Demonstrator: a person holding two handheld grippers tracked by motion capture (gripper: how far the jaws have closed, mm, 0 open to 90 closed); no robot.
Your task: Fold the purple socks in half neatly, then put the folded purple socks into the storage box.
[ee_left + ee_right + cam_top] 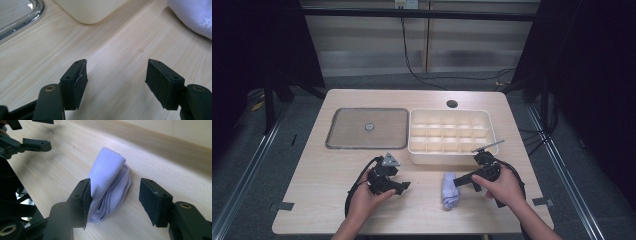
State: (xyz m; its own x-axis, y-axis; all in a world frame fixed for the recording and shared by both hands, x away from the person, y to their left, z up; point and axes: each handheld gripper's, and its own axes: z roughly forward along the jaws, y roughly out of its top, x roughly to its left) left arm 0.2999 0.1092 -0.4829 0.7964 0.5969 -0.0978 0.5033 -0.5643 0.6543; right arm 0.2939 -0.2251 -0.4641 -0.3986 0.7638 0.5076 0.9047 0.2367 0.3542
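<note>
Folded sock (450, 190) near the desk's (312, 190) front edge, bare wood all round. Right gripper (115, 202) fingers apart, straddling it. Left gripper (116, 85) fingers apart over open desk, left of sock.

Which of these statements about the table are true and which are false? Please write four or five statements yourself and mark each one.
1. The folded pale cloth lies on the table in front of the divided tray. True.
2. The right gripper is shut on the cloth. False: its jaws stand open, with the cloth between them.
3. The left gripper is open over bare wood. True.
4. The cloth lies inside one compartment of the tray. False: it lies on the table, outside the tray.
5. A flat clear lid lies left of the tray. True.
</note>
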